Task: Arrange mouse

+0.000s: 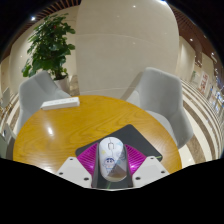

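Here, gripper [112, 172] angled down over round wooden table [50, 130], fingers pinching white mouse [112, 158]; long axis aligned along fingers, above dark mouse pad [140, 140].

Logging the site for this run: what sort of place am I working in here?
Probably an office lobby or lounge. A round wooden table has two grey chairs drawn up, with a potted green plant and a broad white column behind. The white computer mouse lies between the hand-held gripper fingers.

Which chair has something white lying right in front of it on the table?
The left chair. A flat white thing lies on the table by it; the right chair has none. The mouse sits between the gripper's jaws.
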